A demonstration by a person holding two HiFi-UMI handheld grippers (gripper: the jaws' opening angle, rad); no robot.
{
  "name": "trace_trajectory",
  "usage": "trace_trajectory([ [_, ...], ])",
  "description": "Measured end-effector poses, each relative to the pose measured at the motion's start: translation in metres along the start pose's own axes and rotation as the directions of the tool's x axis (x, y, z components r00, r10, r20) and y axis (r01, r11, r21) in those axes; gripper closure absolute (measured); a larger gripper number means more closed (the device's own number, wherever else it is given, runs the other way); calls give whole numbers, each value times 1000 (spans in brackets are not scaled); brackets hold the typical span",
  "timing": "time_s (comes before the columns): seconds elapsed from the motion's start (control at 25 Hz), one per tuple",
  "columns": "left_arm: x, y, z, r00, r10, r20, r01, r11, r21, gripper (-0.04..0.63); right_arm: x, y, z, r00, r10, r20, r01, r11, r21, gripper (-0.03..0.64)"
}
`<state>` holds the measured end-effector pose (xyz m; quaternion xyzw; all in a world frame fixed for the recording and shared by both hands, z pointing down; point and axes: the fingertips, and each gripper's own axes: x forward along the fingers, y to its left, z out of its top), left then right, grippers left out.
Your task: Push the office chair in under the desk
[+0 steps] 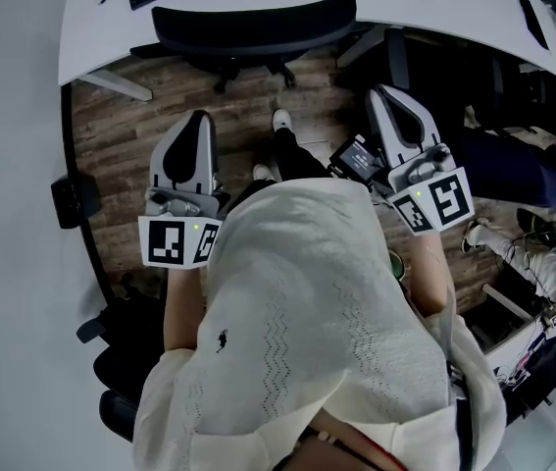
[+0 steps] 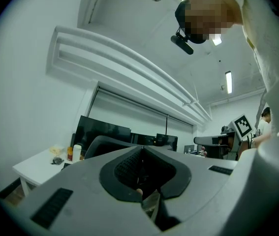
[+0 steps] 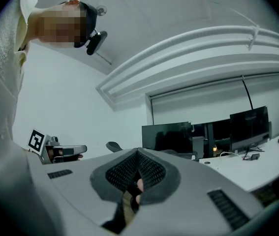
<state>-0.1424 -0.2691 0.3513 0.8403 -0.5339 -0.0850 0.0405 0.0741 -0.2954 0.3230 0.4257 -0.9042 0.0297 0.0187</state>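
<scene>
Office chair, black with a curved backrest [image 1: 253, 23], stands pushed in at the white curved desk [image 1: 91, 37], its backrest at the desk's edge and its base on the brown wood-plank floor [image 1: 121, 135]. I hold both well back from it: grey left gripper [image 1: 197, 118] and grey right gripper [image 1: 385, 94], each clenched on nothing.

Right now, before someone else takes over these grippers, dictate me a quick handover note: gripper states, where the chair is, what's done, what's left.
Left gripper: shut, empty, held about level, touching nothing.
Right gripper: shut, empty, also clear of the chair.
Black office chair with a curved backrest: seat tucked beneath the white curved desk, backrest at the desk's edge, wheeled base on the wood-plank floor.
Done: the chair looks pushed in.
Left: probably nothing; at most, check that it sits straight.
</scene>
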Motion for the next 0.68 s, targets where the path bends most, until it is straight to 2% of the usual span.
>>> trace_trajectory([
  [0.68, 1, 4, -8, 1000, 16, -13, -16, 1000, -6, 577, 5, -2, -4, 1000, 7, -11, -7, 1000, -1, 617],
])
